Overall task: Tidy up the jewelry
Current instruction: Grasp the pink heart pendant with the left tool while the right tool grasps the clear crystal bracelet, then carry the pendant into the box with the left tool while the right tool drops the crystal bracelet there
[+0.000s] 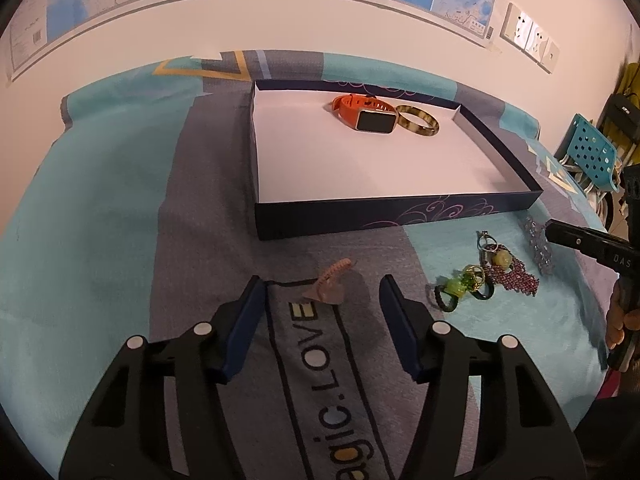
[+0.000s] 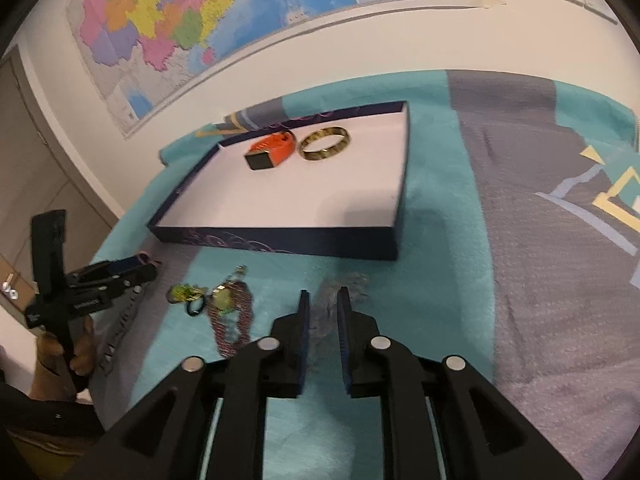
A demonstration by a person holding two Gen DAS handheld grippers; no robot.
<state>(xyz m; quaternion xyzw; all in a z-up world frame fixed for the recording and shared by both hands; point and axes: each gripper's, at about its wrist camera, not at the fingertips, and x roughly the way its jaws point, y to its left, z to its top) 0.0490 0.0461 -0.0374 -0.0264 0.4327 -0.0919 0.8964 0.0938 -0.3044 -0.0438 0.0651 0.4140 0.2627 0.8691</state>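
The shallow dark-blue cardboard box lid with a white inside (image 1: 400, 216) is lying on the teal-and-grey printed blanket (image 1: 100, 220). Inside it, toward the far wall, the orange-strapped smartwatch with a black square face (image 1: 366, 116) is resting just beside the mottled gold-and-brown bangle (image 1: 418, 120); the two appear to be touching.

The left gripper (image 1: 322, 292) is hovering with its jaws standing spread, and the small pink hair clip (image 1: 326, 284) is lying on the blanket between them; the pads are not pressing on it.

To the right of it, in front of the box lid, the green bead hair ties (image 1: 464, 286) are lying against the pink beaded chain with a pale round charm (image 1: 508, 270).

The right gripper (image 2: 323, 300) is sitting with its jaws parted by a narrow gap. The silvery-grey sequin chain piece (image 2: 344, 284) is lying between and just beyond the tips; whether the pads are touching it cannot be told, as the view is blurred.
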